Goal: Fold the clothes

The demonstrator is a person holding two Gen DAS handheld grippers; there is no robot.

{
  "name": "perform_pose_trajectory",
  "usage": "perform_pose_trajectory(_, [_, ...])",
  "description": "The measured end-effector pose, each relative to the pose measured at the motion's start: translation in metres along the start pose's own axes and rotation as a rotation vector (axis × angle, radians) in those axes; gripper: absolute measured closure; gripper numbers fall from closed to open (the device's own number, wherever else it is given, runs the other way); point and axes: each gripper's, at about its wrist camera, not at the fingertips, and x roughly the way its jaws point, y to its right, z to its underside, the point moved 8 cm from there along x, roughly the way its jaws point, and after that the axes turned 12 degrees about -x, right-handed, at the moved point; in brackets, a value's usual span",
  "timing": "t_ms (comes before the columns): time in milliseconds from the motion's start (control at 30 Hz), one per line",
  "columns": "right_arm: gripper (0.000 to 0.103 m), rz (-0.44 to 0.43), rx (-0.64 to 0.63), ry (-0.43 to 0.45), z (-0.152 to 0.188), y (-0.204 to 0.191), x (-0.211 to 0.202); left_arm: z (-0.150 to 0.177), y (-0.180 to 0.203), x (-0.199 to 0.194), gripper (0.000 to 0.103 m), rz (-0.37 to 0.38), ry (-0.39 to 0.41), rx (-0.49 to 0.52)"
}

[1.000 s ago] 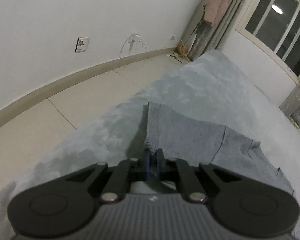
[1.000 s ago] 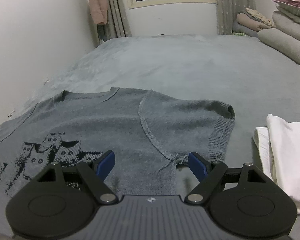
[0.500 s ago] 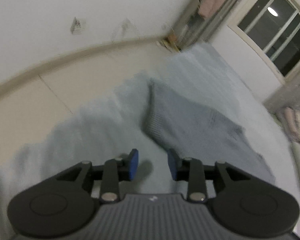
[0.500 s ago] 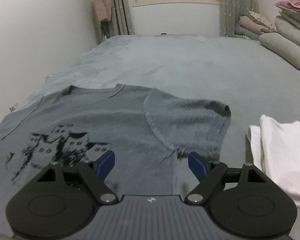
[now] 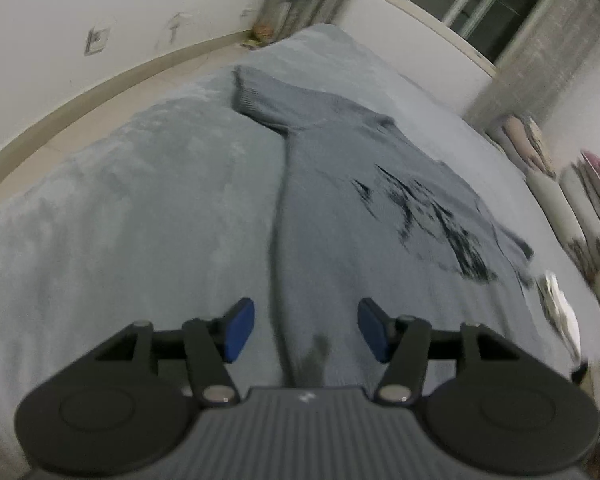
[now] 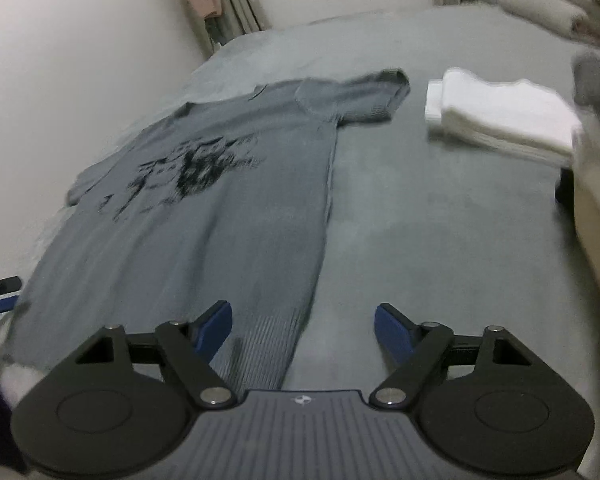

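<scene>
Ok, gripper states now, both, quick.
Left gripper: open, holding nothing, over the grey sweater hem.
Right gripper: open, holding nothing.

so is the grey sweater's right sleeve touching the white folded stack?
Apart. The right wrist view shows a strip of bare grey blanket between the grey sweater sleeve cuff and the white folded stack.

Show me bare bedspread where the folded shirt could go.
Free: the bedspread between the grey shirt and the white folded stack, and beyond the shirt toward the window. Crowded: the far right, with piled bedding.
</scene>
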Motion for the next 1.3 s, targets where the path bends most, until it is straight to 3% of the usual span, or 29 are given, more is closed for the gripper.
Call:
perform_pose_trajectory(100, [0.052, 0.033, -0.071, -0.033, 0.004, -0.016, -0.002, 0.016, 0.008, 0.002, 0.046, -0.01, -0.016, 0.053])
perform_pose_trajectory(133, [0.067, 0.05, -0.104, -0.056, 0.007, -0.021, 0.001, 0.017, 0.01, 0.004, 0.049, -0.013, -0.016, 0.063])
perform_pose_trajectory(167, [0.082, 0.068, -0.137, -0.078, 0.01, -0.026, 0.005, 0.019, 0.01, 0.005, 0.059, -0.021, -0.021, 0.067])
perform_pose_trajectory(200, [0.085, 0.085, -0.17, -0.101, 0.013, -0.031, 0.008, 0.022, 0.009, 0.006, 0.089, -0.034, -0.033, 0.063])
perform_pose_trajectory(233, [0.094, 0.072, -0.176, -0.094, 0.013, -0.033, 0.005, 0.025, 0.007, 0.008, 0.097, -0.047, -0.046, 0.059])
perform_pose_trajectory(267, [0.098, 0.046, -0.166, -0.082, 0.012, -0.034, 0.002, 0.026, 0.006, 0.008, 0.097, -0.053, -0.053, 0.054])
perform_pose_trajectory(500, [0.098, 0.067, -0.242, -0.01, -0.01, -0.038, -0.04, 0.015, 0.02, -0.035, 0.099, -0.003, 0.004, 0.08])
perform_pose_trajectory(633, [0.099, 0.067, -0.287, 0.024, -0.023, -0.047, -0.061, 0.017, 0.017, -0.043, 0.099, -0.03, 0.011, 0.09])
perform_pose_trajectory(833, [0.099, 0.105, -0.348, -0.106, 0.016, -0.046, -0.024, 0.028, 0.001, -0.019, 0.098, -0.153, -0.027, 0.148])
perform_pose_trajectory(967, [0.098, 0.112, -0.329, -0.122, 0.02, -0.04, -0.014, 0.026, 0.004, -0.016, 0.096, -0.184, -0.024, 0.174])
perform_pose_trajectory(1100, [0.093, 0.109, -0.322, -0.072, 0.008, -0.033, -0.032, -0.001, 0.002, -0.033, 0.089, -0.177, 0.028, 0.117])
perform_pose_trajectory(1167, [0.083, 0.112, -0.291, -0.05, -0.013, -0.026, -0.024, -0.023, 0.006, -0.039, 0.084, -0.167, 0.069, 0.085])
perform_pose_trajectory(1233, [0.075, 0.116, -0.26, -0.029, -0.034, -0.019, -0.016, -0.047, 0.015, -0.04, 0.066, -0.159, 0.113, 0.058])
perform_pose_trajectory(1300, [0.07, 0.12, -0.229, -0.009, -0.055, -0.012, -0.008, -0.068, 0.033, -0.033, 0.06, -0.15, 0.155, 0.055])
